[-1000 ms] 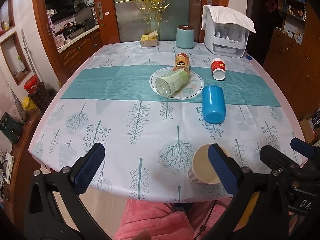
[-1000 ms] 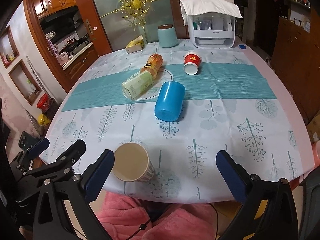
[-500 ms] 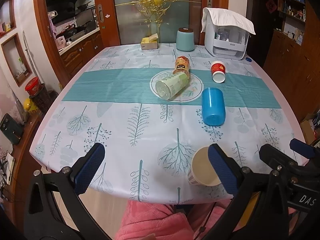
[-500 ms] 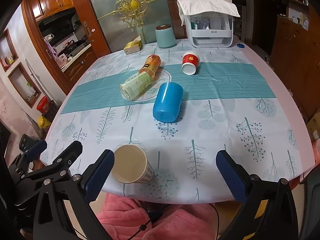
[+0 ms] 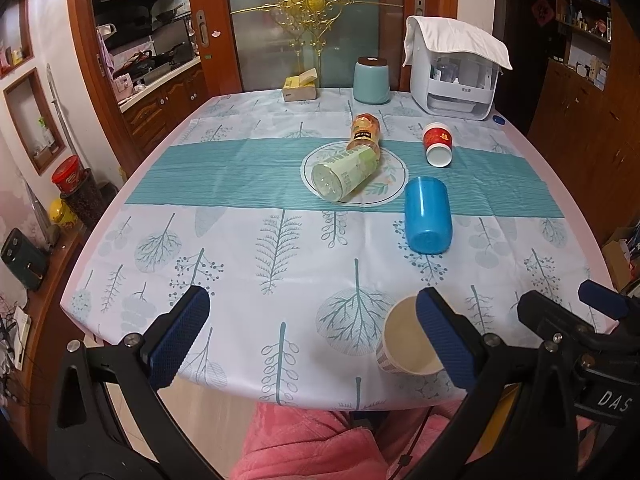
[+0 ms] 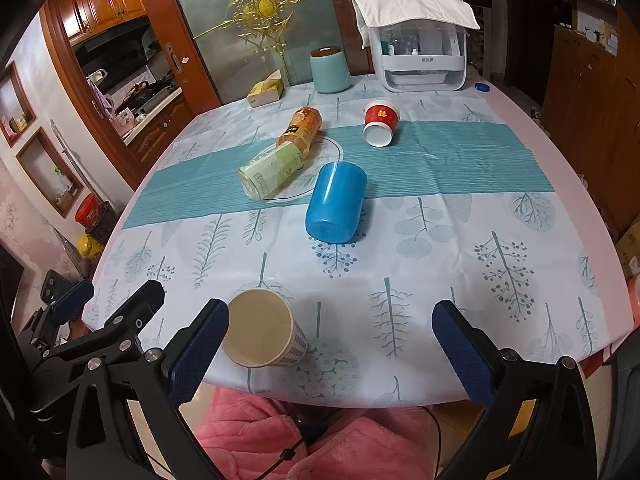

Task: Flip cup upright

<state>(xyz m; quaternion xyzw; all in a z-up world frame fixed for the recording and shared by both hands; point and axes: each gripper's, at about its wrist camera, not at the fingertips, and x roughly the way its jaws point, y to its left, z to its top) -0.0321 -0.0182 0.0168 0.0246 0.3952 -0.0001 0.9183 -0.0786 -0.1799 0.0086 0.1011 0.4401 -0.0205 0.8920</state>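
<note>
A blue plastic cup (image 5: 428, 216) (image 6: 336, 208) lies on its side mid-table, base toward me. A red paper cup (image 5: 438, 145) (image 6: 380, 122) lies on its side farther back. A tan paper cup (image 5: 406, 340) (image 6: 262, 334) lies on its side at the near edge, mouth toward me. My left gripper (image 5: 316, 340) is open and empty over the near edge, its right finger in front of the tan cup. My right gripper (image 6: 332, 348) is open and empty, the tan cup just inside its left finger.
A green bottle (image 5: 344, 176) and an orange bottle (image 5: 364, 130) lie on a round mat mid-table. A teal canister (image 5: 372, 80), a yellow box (image 5: 300, 86) and a white appliance (image 5: 456, 80) stand at the back. The table edge (image 5: 320, 398) is close below me.
Both grippers have drifted slightly; the view shifted a little. Nothing on the table moved and both grippers stay open.
</note>
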